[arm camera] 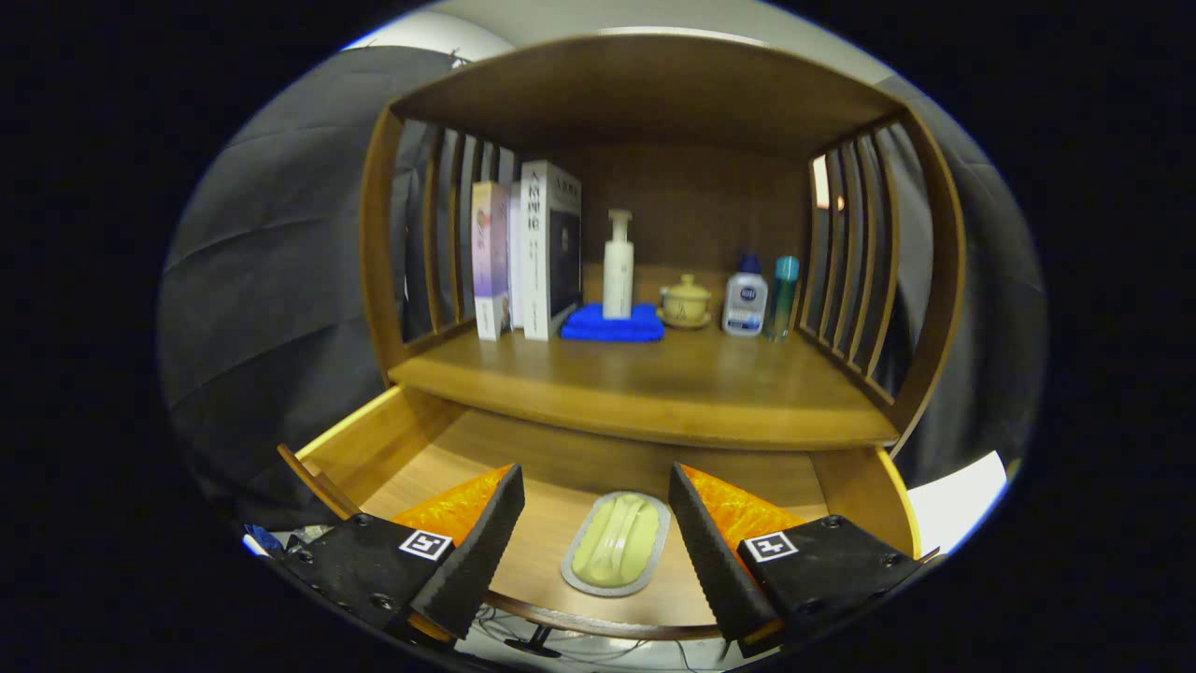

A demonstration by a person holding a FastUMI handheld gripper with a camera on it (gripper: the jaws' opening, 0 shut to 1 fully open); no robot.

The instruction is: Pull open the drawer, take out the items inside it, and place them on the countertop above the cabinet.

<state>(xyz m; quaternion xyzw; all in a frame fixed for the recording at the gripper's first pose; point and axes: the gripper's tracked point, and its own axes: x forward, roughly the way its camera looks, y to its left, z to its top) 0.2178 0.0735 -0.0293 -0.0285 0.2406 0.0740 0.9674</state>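
Observation:
The wooden drawer (374, 449) is pulled out below the cabinet's countertop (654, 388). On the drawer's floor lies an oval, pale yellow-green item in a grey-rimmed packet (617, 544). My gripper (598, 505) hovers over the drawer, open, with the packet lying between and just below the two fingers. Neither finger touches it.
On the countertop, at the back, stand upright books (528, 252), a white pump bottle (618, 266) on a folded blue cloth (612, 324), a small lidded cup on a saucer (686, 302), a white bottle (745, 299) and a teal bottle (783, 294). Slatted wooden sides (850, 280) flank the shelf.

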